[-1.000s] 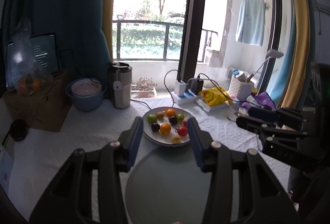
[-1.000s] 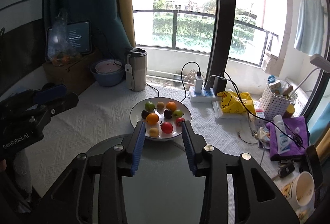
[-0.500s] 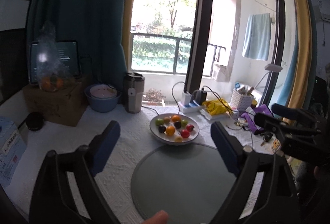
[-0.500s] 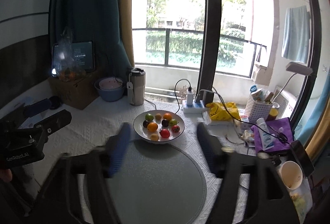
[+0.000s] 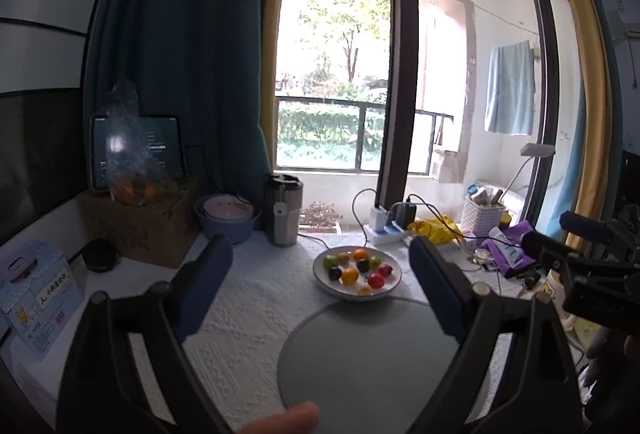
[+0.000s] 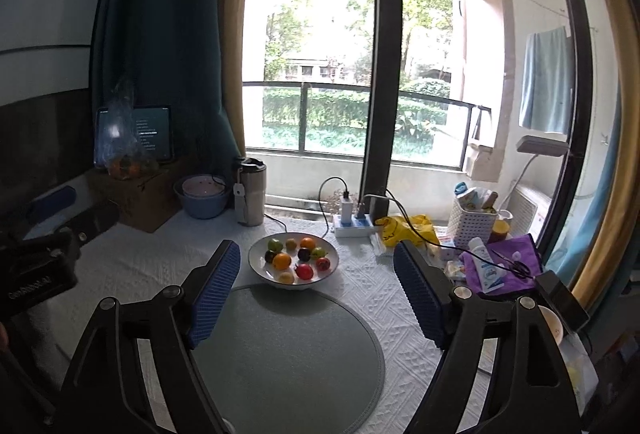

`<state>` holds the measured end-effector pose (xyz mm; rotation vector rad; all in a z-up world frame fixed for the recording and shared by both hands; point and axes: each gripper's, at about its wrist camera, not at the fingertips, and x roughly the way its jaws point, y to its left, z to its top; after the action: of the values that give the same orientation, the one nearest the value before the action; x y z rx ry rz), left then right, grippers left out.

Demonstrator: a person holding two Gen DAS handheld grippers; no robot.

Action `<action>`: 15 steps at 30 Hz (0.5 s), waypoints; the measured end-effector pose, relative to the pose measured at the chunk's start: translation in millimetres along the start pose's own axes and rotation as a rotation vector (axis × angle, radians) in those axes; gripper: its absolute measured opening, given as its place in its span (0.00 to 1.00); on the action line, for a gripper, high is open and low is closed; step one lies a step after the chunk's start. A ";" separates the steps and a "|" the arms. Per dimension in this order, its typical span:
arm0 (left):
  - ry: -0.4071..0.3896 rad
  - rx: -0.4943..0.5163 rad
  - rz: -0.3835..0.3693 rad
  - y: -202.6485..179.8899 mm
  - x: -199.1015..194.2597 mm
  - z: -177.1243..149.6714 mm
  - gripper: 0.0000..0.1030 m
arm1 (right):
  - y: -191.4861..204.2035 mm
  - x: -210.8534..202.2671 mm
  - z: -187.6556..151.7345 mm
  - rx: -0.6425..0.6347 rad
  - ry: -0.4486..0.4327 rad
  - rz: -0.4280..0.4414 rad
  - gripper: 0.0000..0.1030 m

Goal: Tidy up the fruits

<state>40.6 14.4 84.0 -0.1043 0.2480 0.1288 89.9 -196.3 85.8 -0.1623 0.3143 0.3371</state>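
Observation:
A white plate [image 5: 390,284] [image 6: 260,272] holds several small fruits: oranges [image 5: 349,275] [image 6: 282,260], green, dark purple, red and yellow ones. It stands on the white tablecloth just beyond a round grey mat [image 5: 372,362] [image 6: 288,358]. My left gripper [image 5: 320,286] is open and empty, held above the near table, well short of the plate. My right gripper [image 6: 316,286] is open and empty, also above the mat. Each gripper shows at the edge of the other's view, the right one [image 5: 592,274] and the left one [image 6: 36,270].
A steel tumbler [image 5: 283,210] and stacked blue bowls [image 5: 228,214] stand at the back left by a cardboard box [image 5: 136,222]. A power strip [image 6: 354,228], a yellow bag [image 6: 408,230], a white basket [image 6: 472,222] and a purple pouch [image 6: 504,266] crowd the right.
Both grippers have opened from nearly shut to wide open and have pulled back and up from the plate, which now looks smaller and farther away.

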 end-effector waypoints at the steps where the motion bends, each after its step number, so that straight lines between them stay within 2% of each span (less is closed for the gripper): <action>1: 0.002 0.001 -0.002 0.7 -0.8 -0.6 0.88 | -0.1 0.2 -0.9 0.002 0.001 -0.004 0.79; 15: 0.006 -0.006 0.017 3.7 -3.1 -2.9 0.88 | 1.2 1.7 -1.3 0.005 0.005 -0.007 0.79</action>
<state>36.5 17.3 81.6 -0.1082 0.2543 0.1464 90.7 -195.0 83.9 -0.1597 0.3199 0.3293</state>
